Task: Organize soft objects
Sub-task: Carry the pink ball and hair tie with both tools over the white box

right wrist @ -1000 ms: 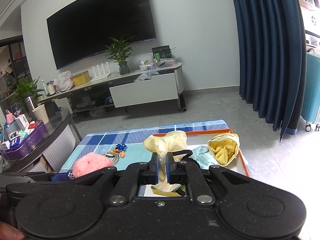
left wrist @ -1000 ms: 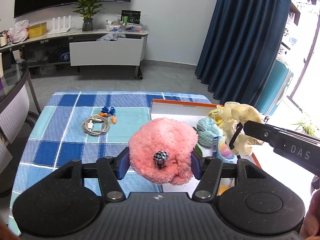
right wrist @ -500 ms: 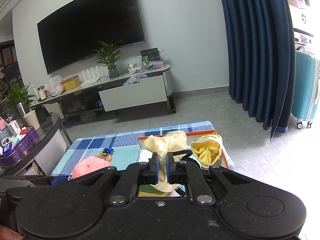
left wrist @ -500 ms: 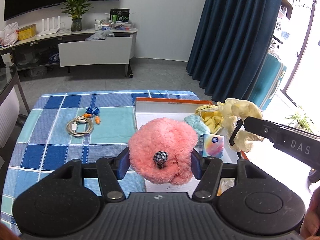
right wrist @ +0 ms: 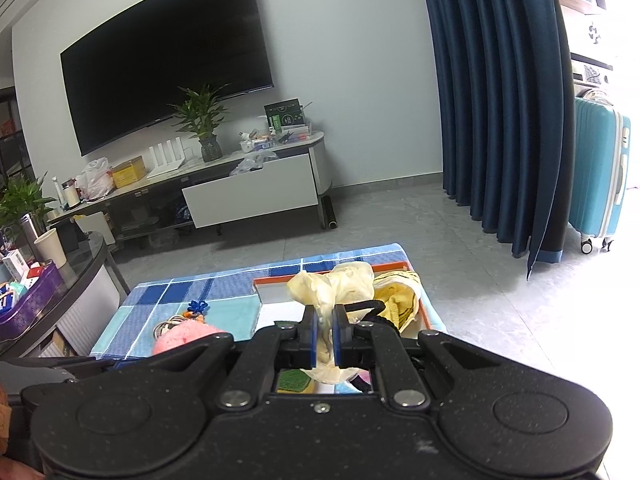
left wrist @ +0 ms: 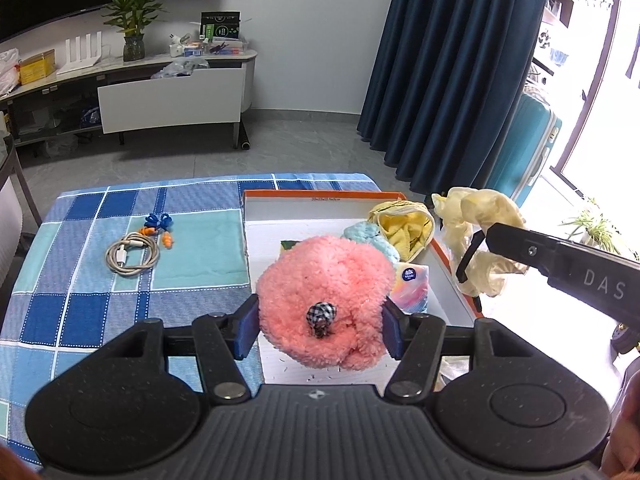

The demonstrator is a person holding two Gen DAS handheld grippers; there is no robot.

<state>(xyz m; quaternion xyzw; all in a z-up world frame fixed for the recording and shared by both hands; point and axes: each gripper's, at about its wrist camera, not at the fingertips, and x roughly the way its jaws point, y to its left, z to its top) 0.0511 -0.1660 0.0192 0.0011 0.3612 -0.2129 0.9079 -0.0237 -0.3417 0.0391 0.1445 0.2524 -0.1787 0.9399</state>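
My left gripper is shut on a fluffy pink plush with a checked knot, held above the near part of the white orange-rimmed tray. My right gripper is shut on a crumpled pale yellow glove, held above the tray's right edge; the glove also shows in the left wrist view. In the tray lie a yellow cloth, a light blue fluffy item and a pastel tissue pack.
A coiled white cable and blue-orange earplugs lie on the blue checked tablecloth, left of the tray. A glass side table stands left. A teal suitcase and dark curtains stand right.
Both grippers have shifted rightward and up over the tray, each still holding its item. The pink plush now hangs over the tray instead of the tablecloth.
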